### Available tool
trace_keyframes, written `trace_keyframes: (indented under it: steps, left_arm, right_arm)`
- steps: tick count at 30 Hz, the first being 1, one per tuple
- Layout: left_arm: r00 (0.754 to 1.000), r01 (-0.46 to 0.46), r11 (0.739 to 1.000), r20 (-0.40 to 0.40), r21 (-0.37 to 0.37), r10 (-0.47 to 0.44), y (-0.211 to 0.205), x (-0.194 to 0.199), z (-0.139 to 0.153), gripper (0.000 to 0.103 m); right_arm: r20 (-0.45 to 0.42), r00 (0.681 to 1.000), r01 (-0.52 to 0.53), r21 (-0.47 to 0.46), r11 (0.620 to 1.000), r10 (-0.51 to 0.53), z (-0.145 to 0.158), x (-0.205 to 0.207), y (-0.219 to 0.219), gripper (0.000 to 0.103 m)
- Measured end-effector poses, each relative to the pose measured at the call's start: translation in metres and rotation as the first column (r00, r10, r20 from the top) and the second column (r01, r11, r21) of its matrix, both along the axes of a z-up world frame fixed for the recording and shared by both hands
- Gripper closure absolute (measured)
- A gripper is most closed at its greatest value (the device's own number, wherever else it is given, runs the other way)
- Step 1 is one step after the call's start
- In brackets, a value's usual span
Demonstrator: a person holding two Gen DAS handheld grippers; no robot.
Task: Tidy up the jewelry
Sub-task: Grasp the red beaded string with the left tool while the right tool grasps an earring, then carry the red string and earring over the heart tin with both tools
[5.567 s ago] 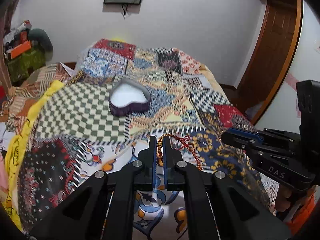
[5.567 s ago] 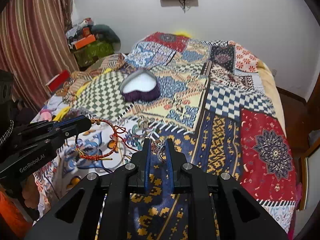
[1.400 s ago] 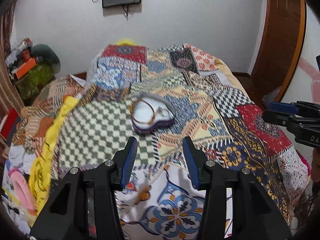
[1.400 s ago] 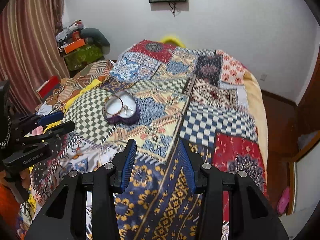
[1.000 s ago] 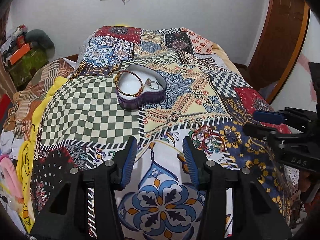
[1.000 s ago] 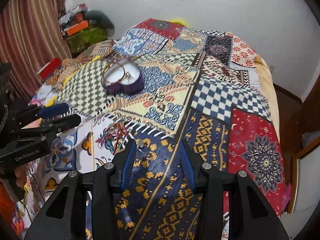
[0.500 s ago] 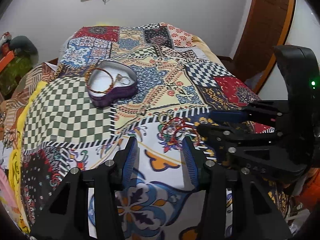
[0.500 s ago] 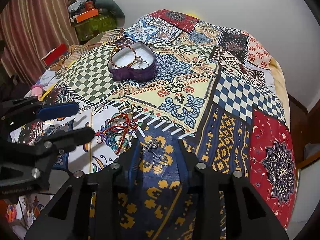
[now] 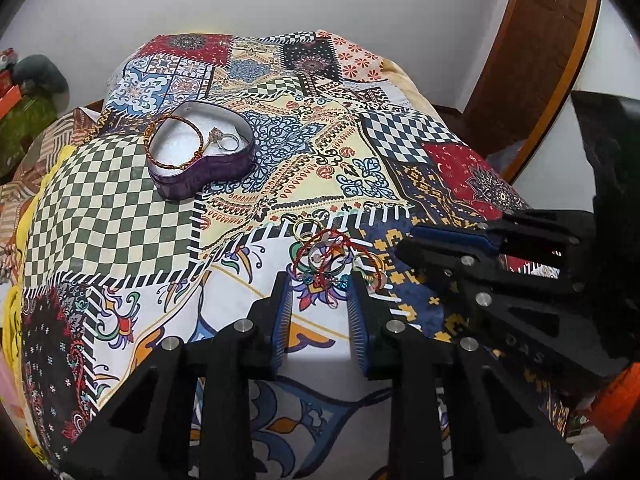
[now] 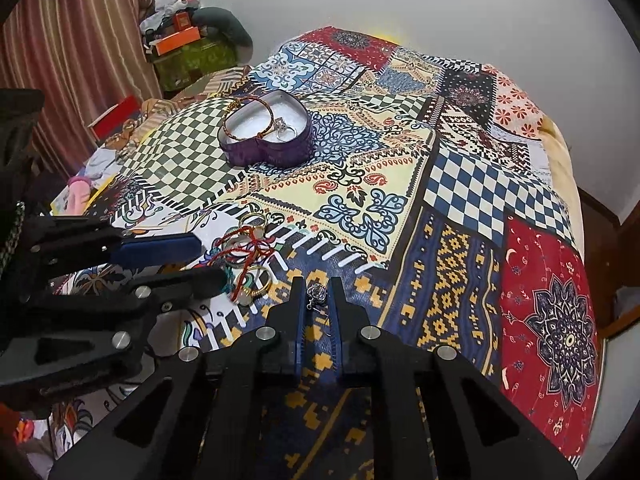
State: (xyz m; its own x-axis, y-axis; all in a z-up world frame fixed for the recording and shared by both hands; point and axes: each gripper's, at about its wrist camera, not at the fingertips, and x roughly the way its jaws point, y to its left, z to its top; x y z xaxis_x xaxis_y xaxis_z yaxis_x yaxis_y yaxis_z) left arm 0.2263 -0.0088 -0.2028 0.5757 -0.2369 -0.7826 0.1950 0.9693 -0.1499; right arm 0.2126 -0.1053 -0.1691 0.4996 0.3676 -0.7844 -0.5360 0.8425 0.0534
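On the patchwork bedspread point(image 10: 460, 184), near its front edge, my right tool point(image 10: 317, 300) has just finished closing and now sits clenched on a small silver earring with a clear stone point(image 10: 316, 294); the stone shows between the blue pads and its hook hangs below them. A second ago those jaws stood wide over the same dark-blue patch, so I judge the pick made and the lift next.

My left tool point(image 9: 319, 294) has just been narrowing too, but its pads are not yet on anything. They straddle the near edge of the loose heap of red cord bracelets and gold and silver rings point(image 9: 328, 256), with a few strands and a small turquoise bead lying between the tips. I read it as released, though nearly committed. Compared with a second ago it has come in over the heap, which earlier lay off to its right.

The purple heart-shaped tin with a white lining point(image 9: 200, 148) stands well apart, farther up the bed on the green checked patch. It already holds a braided red-and-gold bangle point(image 9: 174, 142), leaning partly over the rim, and a silver ring with a stone point(image 9: 224, 140).

So one more piece is secured for the tin, and most of the heap remains to sort. The tangled cords worry me: a pinch there may drag several rings along.
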Motion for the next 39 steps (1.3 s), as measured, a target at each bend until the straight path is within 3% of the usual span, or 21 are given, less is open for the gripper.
trace_keyframes:
  steps: [8,15,24,39]
  left_arm:
    - [1.0,0.0,1.0,-0.011,-0.017,0.0,-0.005,0.007,-0.002,0.076]
    - [0.999,0.052,0.999,0.005,0.004,-0.052,-0.013,0.009,-0.004,0.09]
    - [0.999,0.035,0.999,0.028,0.021,-0.036,-0.015,-0.002,0.0,0.091]
    - [0.985,-0.043,0.999,0.167,-0.003,0.043,0.019,-0.036,0.059,0.091]
  right_arm:
    - [-0.002,1.0,0.008,0.016,1.0,-0.008,0.002,-0.005,-0.005,0.094]
    - [-0.005,1.0,0.019,0.03,0.999,-0.019,0.003,-0.006,-0.01,0.094]
    - [0.006,0.999,0.035,0.044,0.998,-0.036,0.013,-0.01,-0.013,0.093]
    - [0.086,0.994,0.06,0.086,0.994,-0.067,0.059,-0.028,-0.015,0.094]
